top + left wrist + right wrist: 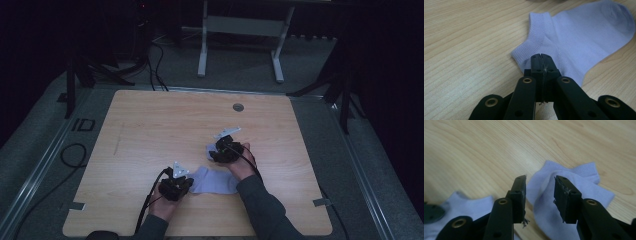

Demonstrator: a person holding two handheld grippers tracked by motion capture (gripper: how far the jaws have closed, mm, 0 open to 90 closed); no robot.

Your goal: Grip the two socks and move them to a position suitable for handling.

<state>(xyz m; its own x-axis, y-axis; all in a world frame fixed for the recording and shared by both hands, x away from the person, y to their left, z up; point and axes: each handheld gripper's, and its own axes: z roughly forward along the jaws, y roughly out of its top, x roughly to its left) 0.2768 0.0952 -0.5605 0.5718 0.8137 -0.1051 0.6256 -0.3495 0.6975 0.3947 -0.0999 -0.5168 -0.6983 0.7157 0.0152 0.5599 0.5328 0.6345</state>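
Note:
A pale lavender ankle sock (216, 180) (584, 37) lies flat on the wooden table (165, 125) between my two hands. My left gripper (184, 184) (541, 57) is shut, and its tips rest at the sock's heel edge just below the cuff. Whether any cloth is pinched between them I cannot tell. A second lavender sock (210, 148) (584, 190) lies crumpled farther back on the table. My right gripper (218, 152) (540, 180) hovers over it, open, with nothing between the pads. The flat sock (471, 202) also shows at the lower left of the right gripper view.
A round grommet hole (238, 107) sits near the table's far edge. Beyond the table stands a white frame (240, 30) on grey carpet. Black cables (75, 155) lie on the floor at the left, and dark stand legs flank both far corners.

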